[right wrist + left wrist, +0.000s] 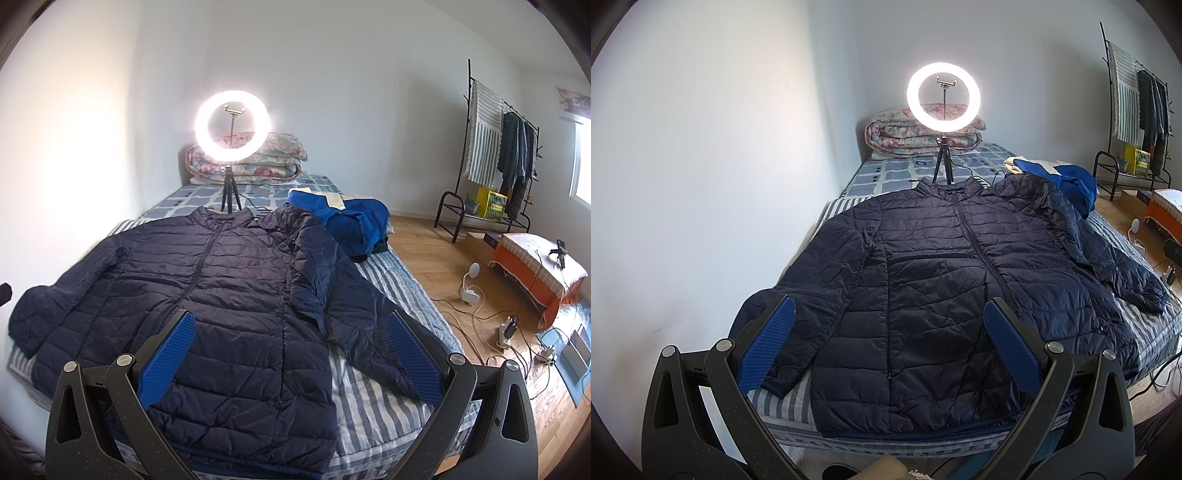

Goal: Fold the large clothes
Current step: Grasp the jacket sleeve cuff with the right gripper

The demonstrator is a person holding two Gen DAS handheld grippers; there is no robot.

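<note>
navy jacket (945, 295) flat on bed (388, 406), both grippers' jaws spread.

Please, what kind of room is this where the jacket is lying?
Most likely a bedroom in a home. The navy puffer jacket lies spread on a bed with a folded floral quilt at its far end, and a clothes rack with hanging garments stands by the wall.

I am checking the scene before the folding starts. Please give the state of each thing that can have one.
Navy puffer jacket: spread flat on the bed, zipped, sleeves out, unfolded.
Ring light: switched on.
Blue garment: crumpled in a heap.
Floral quilt: folded.
Left gripper: fingers open, holding nothing.
Right gripper: fingers open, holding nothing.
</note>
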